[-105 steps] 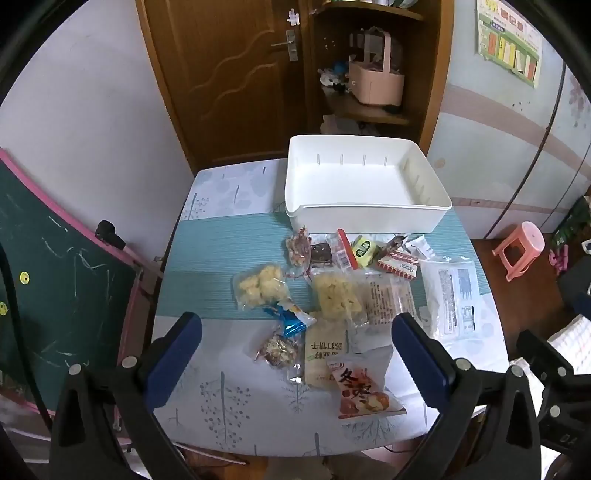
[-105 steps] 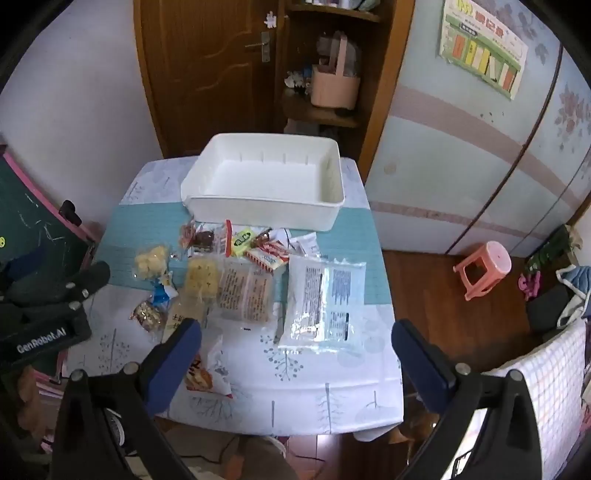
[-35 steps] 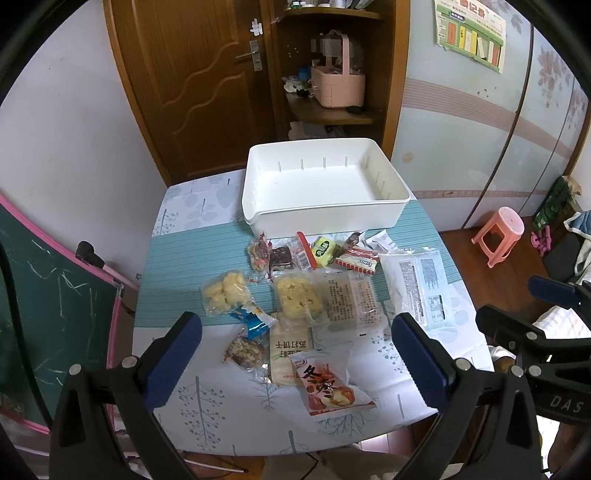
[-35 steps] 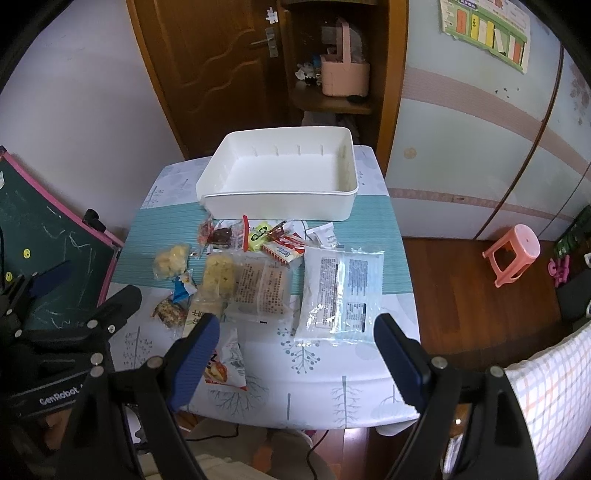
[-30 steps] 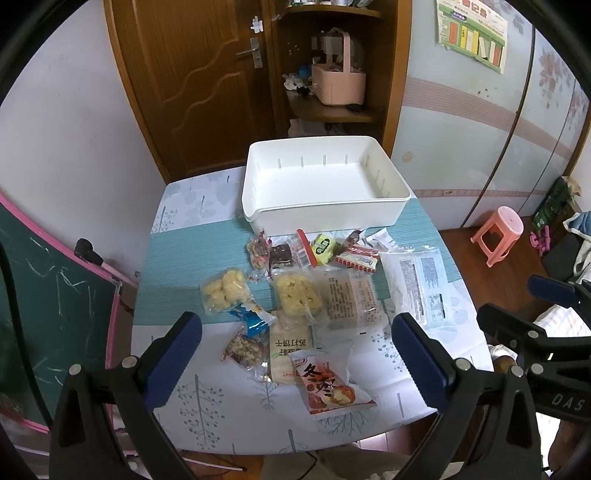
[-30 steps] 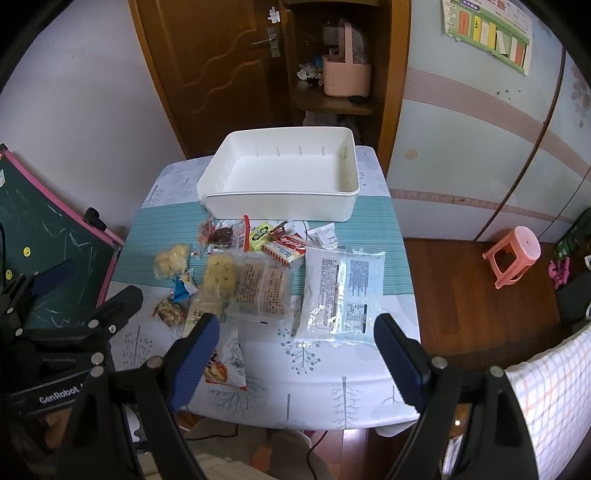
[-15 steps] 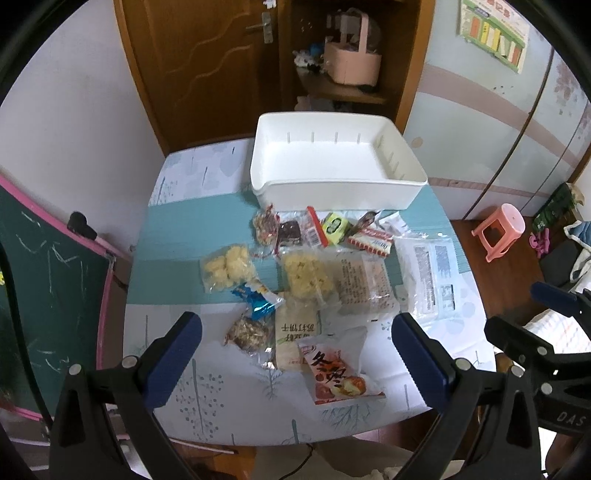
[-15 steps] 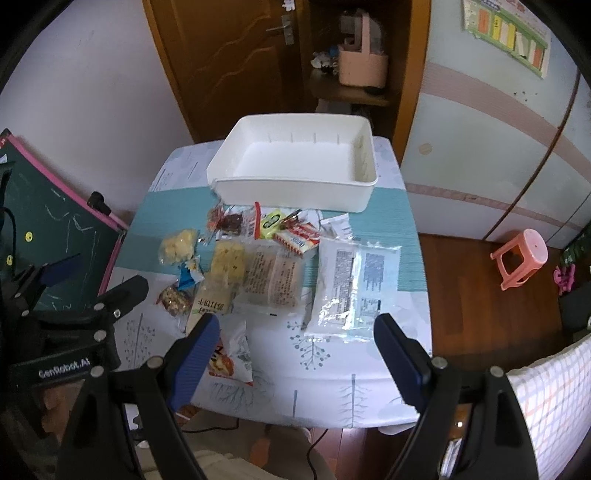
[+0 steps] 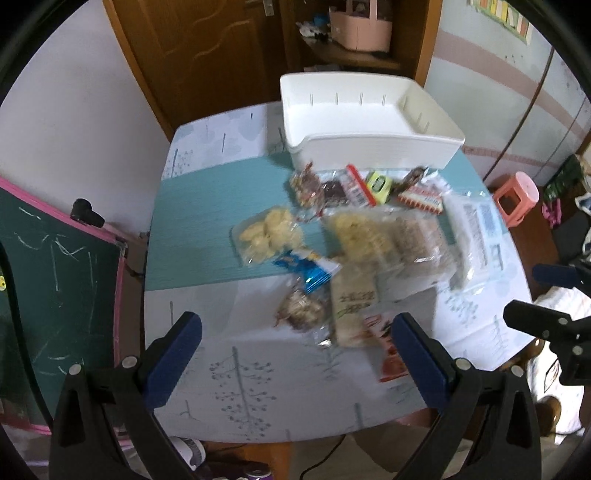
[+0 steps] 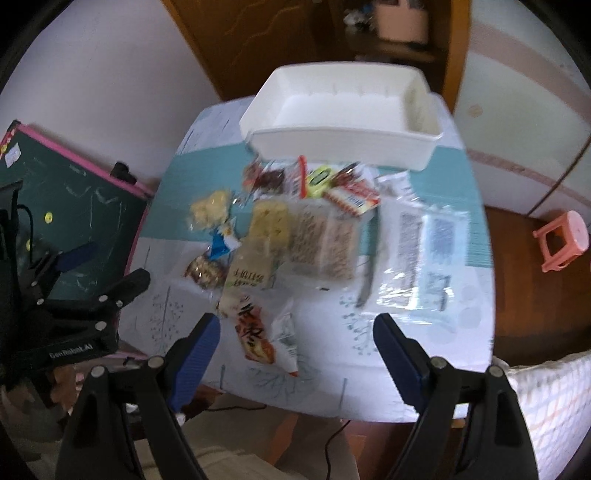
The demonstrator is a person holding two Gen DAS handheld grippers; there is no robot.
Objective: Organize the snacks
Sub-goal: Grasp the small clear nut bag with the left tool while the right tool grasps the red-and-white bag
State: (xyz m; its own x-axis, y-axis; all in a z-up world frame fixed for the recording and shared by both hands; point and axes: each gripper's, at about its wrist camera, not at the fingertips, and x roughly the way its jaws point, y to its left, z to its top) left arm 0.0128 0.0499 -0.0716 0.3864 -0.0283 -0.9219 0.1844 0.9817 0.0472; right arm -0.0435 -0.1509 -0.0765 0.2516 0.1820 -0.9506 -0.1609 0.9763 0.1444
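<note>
An empty white bin [image 9: 364, 118] [image 10: 343, 110] stands at the far side of the table [image 9: 207, 206]. In front of it lie several snack packets: a bag of yellow puffs [image 9: 267, 234], a blue wrapper [image 9: 308, 271], a beige biscuit pack [image 9: 352, 308] [image 10: 249, 273], a red-printed bag [image 10: 255, 334] and a large clear packet [image 10: 423, 253]. My left gripper [image 9: 295, 354] hangs open above the table's near part, over the near packets. My right gripper [image 10: 295, 354] is open too, above the red-printed bag, nothing between its fingers.
A green chalkboard with a pink frame [image 9: 55, 266] leans at the table's left. A pink stool [image 10: 563, 240] stands on the wooden floor to the right. Behind the table are a brown door [image 9: 199, 48] and a shelf with a pink basket [image 9: 362, 29].
Both grippers have sunk toward the table and tipped further down, so the snacks look larger and nearer. Nothing on the table has moved.
</note>
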